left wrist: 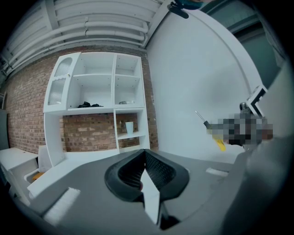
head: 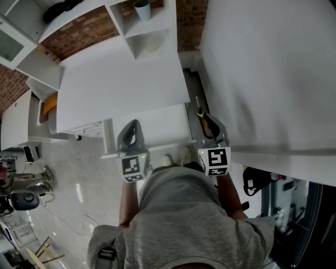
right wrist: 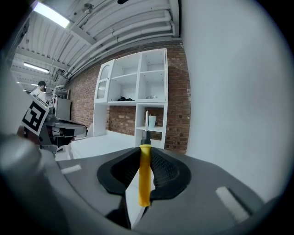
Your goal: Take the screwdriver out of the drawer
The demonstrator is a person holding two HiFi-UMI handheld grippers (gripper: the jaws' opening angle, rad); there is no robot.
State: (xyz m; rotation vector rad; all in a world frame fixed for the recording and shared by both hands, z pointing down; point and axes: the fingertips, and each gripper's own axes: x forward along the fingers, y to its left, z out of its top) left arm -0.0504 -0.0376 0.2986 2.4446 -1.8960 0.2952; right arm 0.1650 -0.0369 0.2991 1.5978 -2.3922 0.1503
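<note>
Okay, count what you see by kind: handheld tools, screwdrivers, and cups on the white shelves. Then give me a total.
Tools: 2, the left tool, shut and empty, and the right tool
Screwdrivers: 1, the yellow-handled screwdriver clamped in the right tool
Cups: 1, the cup
Total: 4

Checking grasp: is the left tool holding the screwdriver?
No, the left tool is shut and empty; the yellow-handled screwdriver sits in the right tool.

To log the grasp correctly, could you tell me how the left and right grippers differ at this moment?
The right gripper has jaws clamped on the screwdriver; the left gripper has jaws together on nothing. The right gripper is nearer the white wall than the left gripper. Both face the white shelves.
</note>
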